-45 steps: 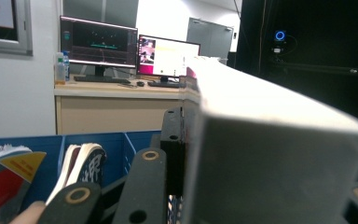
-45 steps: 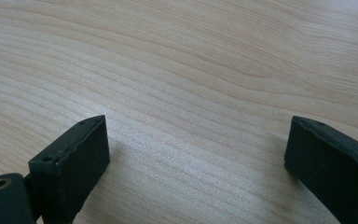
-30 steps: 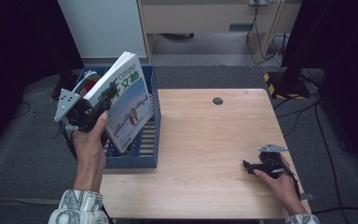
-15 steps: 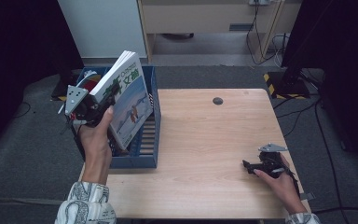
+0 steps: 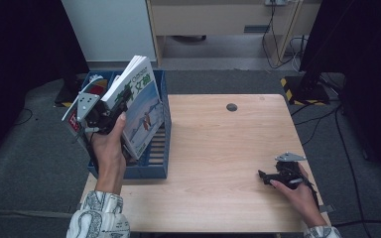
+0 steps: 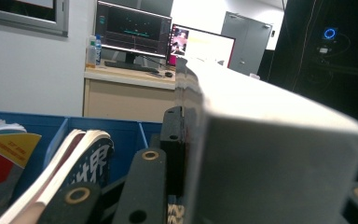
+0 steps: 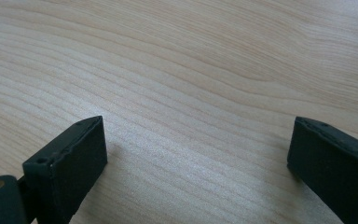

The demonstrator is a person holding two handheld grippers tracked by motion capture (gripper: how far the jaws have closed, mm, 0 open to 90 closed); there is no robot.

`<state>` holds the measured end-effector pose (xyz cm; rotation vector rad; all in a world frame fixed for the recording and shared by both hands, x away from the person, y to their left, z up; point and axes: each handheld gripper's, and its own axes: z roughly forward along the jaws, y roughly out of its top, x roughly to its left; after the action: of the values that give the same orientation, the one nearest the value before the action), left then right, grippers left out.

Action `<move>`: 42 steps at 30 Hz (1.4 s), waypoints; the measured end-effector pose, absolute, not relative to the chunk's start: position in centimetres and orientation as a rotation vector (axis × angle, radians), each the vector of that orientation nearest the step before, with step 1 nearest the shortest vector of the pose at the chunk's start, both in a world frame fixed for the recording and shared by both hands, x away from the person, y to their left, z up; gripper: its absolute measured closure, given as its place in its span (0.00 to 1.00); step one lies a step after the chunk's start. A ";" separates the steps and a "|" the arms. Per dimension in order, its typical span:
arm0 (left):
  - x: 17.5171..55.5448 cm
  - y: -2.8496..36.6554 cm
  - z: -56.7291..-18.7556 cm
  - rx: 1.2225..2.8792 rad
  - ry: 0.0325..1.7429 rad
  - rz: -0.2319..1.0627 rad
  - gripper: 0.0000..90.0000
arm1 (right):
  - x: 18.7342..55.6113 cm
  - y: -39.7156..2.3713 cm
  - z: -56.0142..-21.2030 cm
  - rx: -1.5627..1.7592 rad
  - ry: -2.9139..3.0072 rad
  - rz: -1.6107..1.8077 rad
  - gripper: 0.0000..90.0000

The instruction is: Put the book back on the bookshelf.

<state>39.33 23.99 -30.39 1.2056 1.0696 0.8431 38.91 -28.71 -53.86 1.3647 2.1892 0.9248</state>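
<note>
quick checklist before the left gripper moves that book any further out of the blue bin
1. Left gripper clamped on the book: ok.
2. Book raised above the blue bin rim: ok.
3. Other books left standing in the bin: ok.
4. Bare table beside the bin for setting down: ok.
5. Right gripper open, holding nothing, resting on the table: ok.
6. Grip firm enough against slipping: cannot tell.
</note>
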 end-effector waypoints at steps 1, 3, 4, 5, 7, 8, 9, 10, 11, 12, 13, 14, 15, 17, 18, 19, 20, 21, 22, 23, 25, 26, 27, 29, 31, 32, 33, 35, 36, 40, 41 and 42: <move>39.4 23.9 -30.5 1.205 1.069 0.841 0.81 | 38.9 -28.7 -53.9 1.361 2.190 0.924 0.06; 39.5 23.6 -30.6 1.204 1.070 0.835 0.81 | 38.9 -28.7 -53.9 1.365 2.189 0.925 0.06; 39.5 23.5 -30.7 1.206 1.070 0.835 0.81 | 38.9 -28.7 -53.9 1.365 2.189 0.925 0.06; 39.6 23.4 -30.8 1.205 1.071 0.831 0.81 | 38.9 -28.7 -53.9 1.365 2.189 0.925 0.06; 39.6 23.1 -30.9 1.208 1.067 0.830 0.81 | 38.9 -28.7 -53.9 1.365 2.189 0.925 0.06; 39.6 23.0 -30.9 1.212 1.064 0.831 0.81 | 38.9 -28.7 -53.9 1.361 2.191 0.925 0.05; 39.6 22.9 -30.9 1.213 1.061 0.831 0.81 | 38.9 -28.7 -53.9 1.360 2.192 0.925 0.05; 39.6 22.8 -30.9 1.215 1.058 0.833 0.81 | 38.9 -28.8 -53.9 1.359 2.193 0.926 0.05; 39.7 22.8 -31.0 1.220 1.053 0.833 0.81 | 38.9 -28.8 -53.9 1.359 2.193 0.927 0.05; 39.7 22.7 -31.0 1.218 1.051 0.834 0.81 | 38.9 -28.8 -53.9 1.359 2.193 0.927 0.05; 39.7 22.6 -31.1 1.218 1.048 0.838 0.81 | 38.9 -28.8 -53.9 1.359 2.193 0.927 0.05; 39.7 22.6 -31.1 1.218 1.047 0.839 0.81 | 38.9 -28.8 -53.9 1.359 2.193 0.926 0.05; 39.8 22.5 -31.2 1.217 1.048 0.840 0.81 | 38.9 -28.8 -53.9 1.359 2.193 0.927 0.05; 39.8 22.5 -31.3 1.221 1.045 0.840 0.81 | 38.9 -28.8 -53.9 1.359 2.193 0.927 0.05; 39.8 22.5 -31.4 1.221 1.046 0.841 0.81 | 38.9 -28.8 -53.9 1.359 2.193 0.927 0.05; 39.9 22.4 -31.6 1.220 1.045 0.838 0.81 | 38.9 -28.8 -53.9 1.359 2.193 0.927 0.05; 39.9 22.4 -31.7 1.222 1.045 0.841 0.81 | 38.9 -28.8 -53.9 1.359 2.193 0.927 0.05; 39.9 22.4 -31.8 1.223 1.045 0.842 0.81 | 38.9 -28.8 -53.9 1.359 2.193 0.926 0.05; 40.0 22.4 -31.9 1.226 1.044 0.841 0.81 | 38.9 -28.8 -53.9 1.359 2.193 0.927 0.05; 40.0 22.4 -32.0 1.225 1.045 0.843 0.81 | 38.9 -28.8 -53.9 1.359 2.193 0.927 0.05; 40.0 22.4 -32.4 1.229 1.043 0.841 0.81 | 38.9 -28.8 -53.9 1.359 2.193 0.927 0.05; 40.1 22.3 -32.6 1.224 1.045 0.838 0.81 | 38.9 -28.8 -53.9 1.359 2.193 0.927 0.05; 40.1 22.3 -32.7 1.224 1.046 0.835 0.81 | 38.9 -28.8 -53.9 1.359 2.193 0.927 0.05; 40.2 22.1 -33.0 1.221 1.048 0.828 0.81 | 38.9 -28.8 -53.9 1.359 2.193 0.927 0.05; 40.3 22.1 -33.4 1.229 1.051 0.823 0.81 | 38.9 -28.8 -53.9 1.359 2.193 0.927 0.05; 40.4 22.0 -33.6 1.230 1.052 0.822 0.81 | 38.9 -28.8 -53.9 1.359 2.193 0.927 0.05; 40.4 22.0 -33.7 1.230 1.051 0.821 0.81 | 38.9 -28.8 -53.9 1.359 2.193 0.927 0.05; 40.5 22.0 -34.1 1.236 1.047 0.816 0.81 | 38.9 -28.8 -53.9 1.359 2.193 0.927 0.05; 40.5 22.0 -34.3 1.242 1.042 0.814 0.81 | 38.9 -28.8 -53.9 1.359 2.193 0.927 0.05; 40.7 22.2 -35.0 1.241 1.057 0.805 0.81 | 38.9 -28.7 -53.9 1.362 2.190 0.926 0.05; 40.8 22.2 -35.3 1.238 1.062 0.800 0.81 | 38.9 -28.7 -53.9 1.362 2.191 0.926 0.05; 40.8 22.3 -35.5 1.235 1.067 0.797 0.81 | 38.9 -28.7 -53.9 1.360 2.193 0.925 0.05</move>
<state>40.82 22.26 -35.49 1.2353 1.0666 0.7971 38.94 -28.74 -53.87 1.3597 2.1926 0.9251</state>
